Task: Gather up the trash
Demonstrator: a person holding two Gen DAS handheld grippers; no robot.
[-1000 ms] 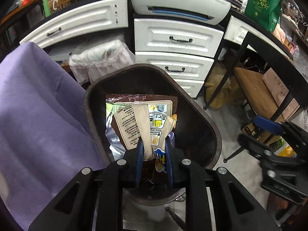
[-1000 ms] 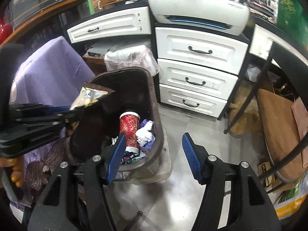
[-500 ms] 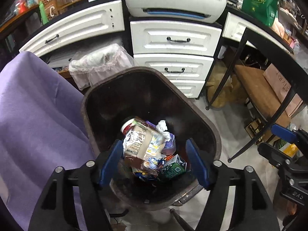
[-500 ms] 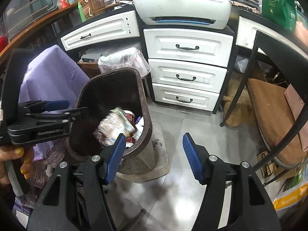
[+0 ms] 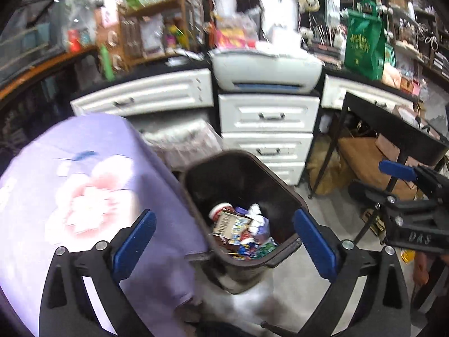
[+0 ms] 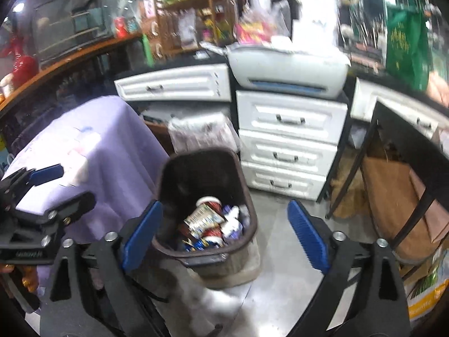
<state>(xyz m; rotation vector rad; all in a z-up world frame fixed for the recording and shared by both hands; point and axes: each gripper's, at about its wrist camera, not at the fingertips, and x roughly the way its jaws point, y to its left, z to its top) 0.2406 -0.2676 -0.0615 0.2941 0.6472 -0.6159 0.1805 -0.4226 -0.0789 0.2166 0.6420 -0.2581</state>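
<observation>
Risen and drawn back from the brown trash bin [image 5: 244,185] since a second ago, with the snack wrapper [image 5: 230,223] let go from the left gripper [image 5: 224,241] and now lying on top of the heap inside the bin, against a red paper cup [image 6: 209,205]. Left fingers [image 5: 134,238] opening to full spread, nothing between them but the bin far below; right gripper [image 6: 224,233] likewise opening wide and empty, above the bin's near rim. Bin on grey floor [image 6: 269,295], open floor on its right side as far as the black worktop legs [image 6: 350,165]. Tight against the bin's left side, a purple cloth [image 5: 84,191] draped over something hidden beneath it. Behind the bin, white drawers [image 6: 289,143] and a clear-lined second bin [image 6: 202,132], partly hidden. Whole scene smeared by motion; shelves behind hard to make out. Green bag [image 5: 364,42] on the worktop above the drawers, beside a white printer [image 5: 266,67].
</observation>
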